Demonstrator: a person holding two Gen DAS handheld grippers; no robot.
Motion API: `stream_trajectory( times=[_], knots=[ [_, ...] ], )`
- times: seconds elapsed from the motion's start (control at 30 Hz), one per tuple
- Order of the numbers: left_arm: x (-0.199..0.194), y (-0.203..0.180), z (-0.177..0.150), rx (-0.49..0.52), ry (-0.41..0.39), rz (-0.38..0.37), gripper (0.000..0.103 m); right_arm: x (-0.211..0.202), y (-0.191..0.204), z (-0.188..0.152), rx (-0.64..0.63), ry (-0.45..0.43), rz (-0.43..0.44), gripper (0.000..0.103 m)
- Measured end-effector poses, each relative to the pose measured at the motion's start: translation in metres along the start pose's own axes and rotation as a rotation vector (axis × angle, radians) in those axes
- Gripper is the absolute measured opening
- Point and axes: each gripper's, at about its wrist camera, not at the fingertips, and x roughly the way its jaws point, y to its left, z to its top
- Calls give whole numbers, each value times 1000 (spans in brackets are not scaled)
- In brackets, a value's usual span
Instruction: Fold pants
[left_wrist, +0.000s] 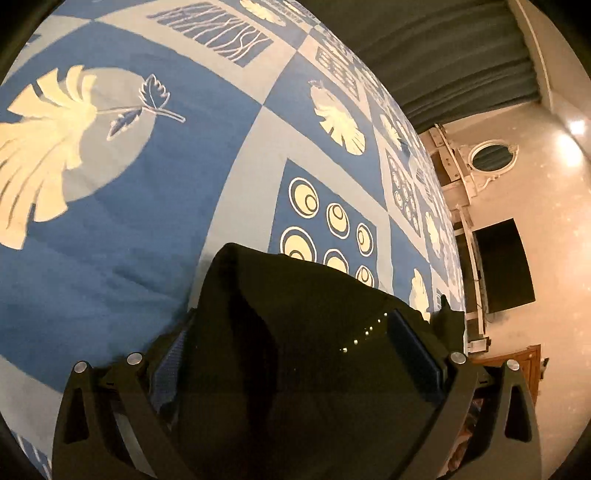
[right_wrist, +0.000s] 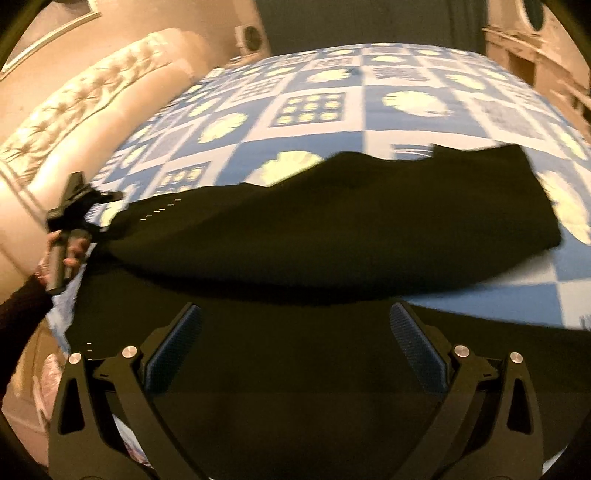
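Black pants (right_wrist: 332, 221) blurred, hiding left gripper (left_wrist: 295, 354) grasp, right gripper (right_wrist: 295, 332) spread.

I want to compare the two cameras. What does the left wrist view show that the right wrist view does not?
Only the left wrist view: a dark screen on the wall and ceiling lights.

Only the right wrist view: a padded headboard, a hand holding the left gripper, and the far end of the pants lying on the bed.

Both: the black pants, the blue patterned bedsheet, and an oval mirror.
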Motion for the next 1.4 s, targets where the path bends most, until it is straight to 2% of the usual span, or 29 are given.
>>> stream_trajectory(
  times=[0.13,0.23,0.33,0.43,0.47,0.5,0.53,0.57,0.63,0.67,0.7,0.77,0.9,0.93,0.97,1.03,1.17,1.27,1.4],
  knots=[
    [0,3,1,28,27,-34,97,7,1,29,-37,-4,106,101],
    [-2,7,1,20,21,-56,97,15,1,59,-71,-15,151,101],
    [1,-4,1,80,41,2,97,30,-3,97,-148,0,175,101],
    [8,-20,-1,135,46,75,97,52,-4,129,-260,47,133,101],
    [9,-23,-2,154,49,69,94,62,-5,140,-297,79,117,101],
    [11,-28,-3,178,54,60,86,70,-6,145,-316,103,116,101],
    [14,-34,-5,203,60,52,47,80,-9,151,-336,138,122,101],
    [18,-35,-5,205,75,74,36,90,-11,157,-359,171,116,101],
    [24,-32,-5,198,88,107,28,105,-15,161,-400,220,101,101],
    [26,-30,-5,199,92,124,17,112,-16,162,-414,243,99,101],
    [27,-26,-4,193,91,131,17,121,-19,162,-429,279,91,101],
    [23,-18,-3,161,89,97,17,135,-24,162,-440,331,90,101],
    [21,-16,-3,165,82,98,17,154,-39,161,-386,441,146,100],
    [20,-16,-3,163,81,98,17,154,-40,161,-377,454,145,88],
    [19,-17,-3,158,76,97,17,152,-41,159,-376,454,137,64],
    [17,-17,-2,153,56,86,17,146,-42,155,-370,446,133,53],
    [10,-12,-2,108,16,50,17,116,-44,142,-369,371,114,23],
    [4,-13,-3,101,-10,40,17,79,-46,130,-338,261,137,22],
    [-12,-22,-6,118,-65,-6,17,39,-41,106,-329,175,142,19]
  ],
)
